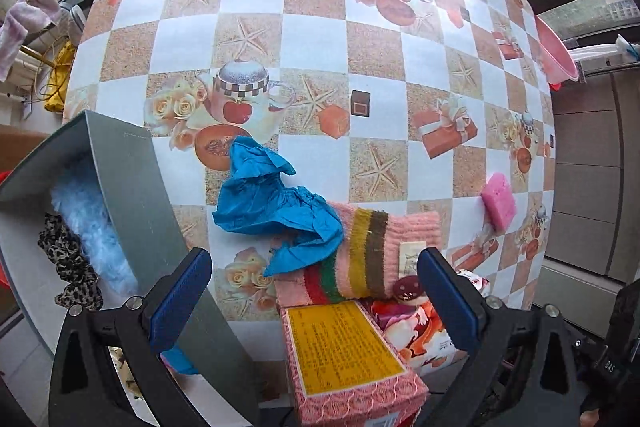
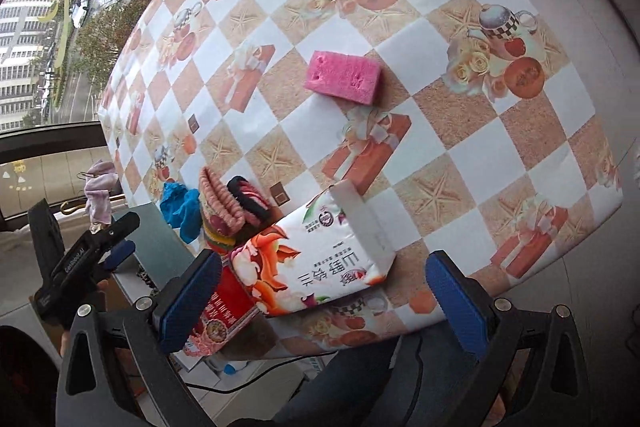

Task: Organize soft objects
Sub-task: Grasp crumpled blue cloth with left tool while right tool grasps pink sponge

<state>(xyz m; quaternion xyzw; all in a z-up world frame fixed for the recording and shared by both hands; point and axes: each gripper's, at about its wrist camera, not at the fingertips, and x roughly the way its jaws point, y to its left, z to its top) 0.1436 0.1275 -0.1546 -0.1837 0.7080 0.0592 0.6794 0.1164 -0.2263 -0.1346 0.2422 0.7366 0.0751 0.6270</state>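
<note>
A crumpled blue cloth (image 1: 276,211) lies on the checked tablecloth, partly over a folded pink striped towel (image 1: 376,251). My left gripper (image 1: 316,303) is open and empty, hovering just short of the towel and above a pink box with a yellow label (image 1: 344,351). A grey box (image 1: 132,187) at the left holds a light blue fluffy item (image 1: 92,231) and a leopard scrunchie (image 1: 68,263). A pink sponge (image 2: 344,75) lies mid-table. My right gripper (image 2: 324,303) is open and empty, over a floral tissue pack (image 2: 316,263). The blue cloth (image 2: 182,207) and towel (image 2: 224,203) show at the left.
The table edge (image 2: 560,239) curves along the right in the right wrist view. A pink basin (image 1: 556,55) sits beyond the table's far right edge. Clothes on a hanger (image 1: 24,15) are off the table at the left. The left gripper (image 2: 116,251) shows beside the grey box.
</note>
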